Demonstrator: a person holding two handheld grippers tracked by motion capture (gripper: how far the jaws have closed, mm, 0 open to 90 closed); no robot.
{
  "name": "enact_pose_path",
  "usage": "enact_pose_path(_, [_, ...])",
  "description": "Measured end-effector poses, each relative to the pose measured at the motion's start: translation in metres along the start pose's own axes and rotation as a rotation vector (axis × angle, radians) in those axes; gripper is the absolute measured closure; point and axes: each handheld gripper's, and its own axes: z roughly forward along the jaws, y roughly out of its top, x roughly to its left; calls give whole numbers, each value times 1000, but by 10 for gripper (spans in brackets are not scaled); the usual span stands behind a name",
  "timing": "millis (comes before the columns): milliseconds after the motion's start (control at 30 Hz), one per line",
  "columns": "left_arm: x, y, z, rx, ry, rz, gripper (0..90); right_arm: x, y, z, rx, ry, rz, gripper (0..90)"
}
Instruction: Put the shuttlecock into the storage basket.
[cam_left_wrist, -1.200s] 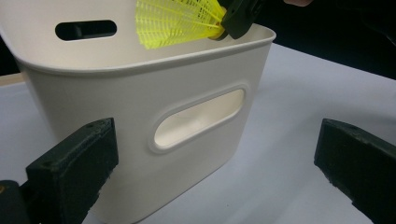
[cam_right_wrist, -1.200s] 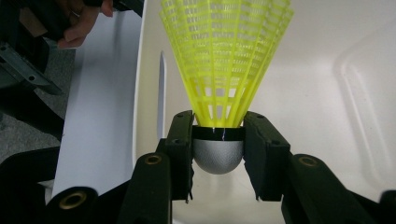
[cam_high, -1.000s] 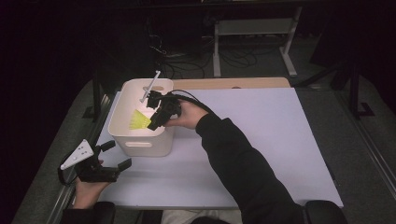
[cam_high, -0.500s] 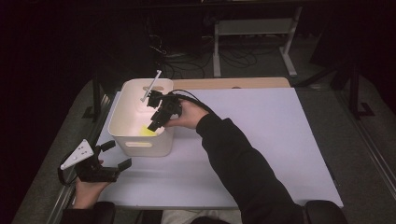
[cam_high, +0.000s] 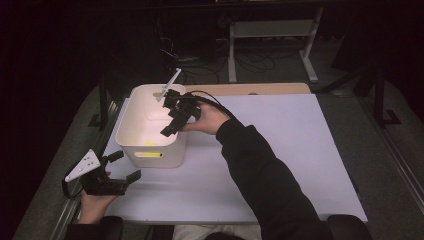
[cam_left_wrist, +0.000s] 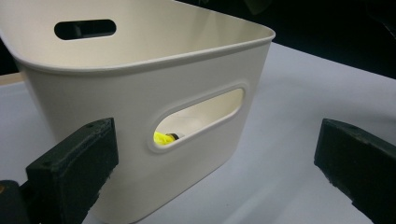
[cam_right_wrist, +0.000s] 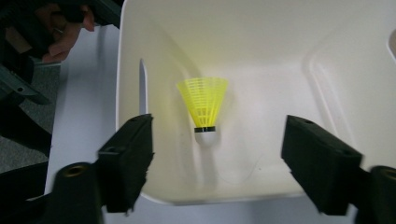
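Shuttlecock delivered: your right gripper (cam_right_wrist: 215, 172) hovers over the cream-white, round-cornered plastic bin (cam_high: 131, 150), its black jaws having just been opening, and nothing sits between them now. The neon-yellow plastic-mesh shuttlecock (cam_right_wrist: 204, 109) lies loose on the bin's floor, its flared skirt pointing to twelve o'clock in the right gripper view and its white cap ringed in black toward six. In the high view, a yellow glint near the bin's front wall, at about seven o'clock from your right hand, marks the same spot. The drop looks done; what seems left is lifting your right arm clear of the rim.

Your left gripper (cam_high: 116, 172) rests released at the table's seven o'clock corner, jaws wide and empty, aimed at the bin's oval handle slot, through which a sliver of yellow shows. The bin's walls are smooth, matte and slightly tapered; the pale lavender table mat (cam_high: 310, 150) is flat and bare; the jaw pads look like coarse black foam.
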Motion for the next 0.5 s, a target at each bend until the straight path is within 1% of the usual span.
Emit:
enact_pose_path(100, [0, 0, 0, 1, 1, -1, 0, 0, -3, -5, -8, -36, 3, 129])
enact_pose_path(133, [0, 0, 0, 1, 1, -1, 0, 0, -4, -7, -10, -45, 5, 128])
enact_pose_path(200, [0, 0, 0, 1, 2, -1, 0, -1, -7, -10, -22, -47, 7, 108])
enact_pose_path(367, [0, 0, 0, 2, 2, -2, 0, -2, -13, -19, -38, -83, 19, 16])
enact_pose_path(433, [0, 0, 0, 3, 2, -1, 0, -3, -15, -23, -47, -85, 15, 4])
enact_pose_path(500, [0, 0, 0, 5, 2, 1, 0, -2, -17, -26, -46, -111, 4, 0])
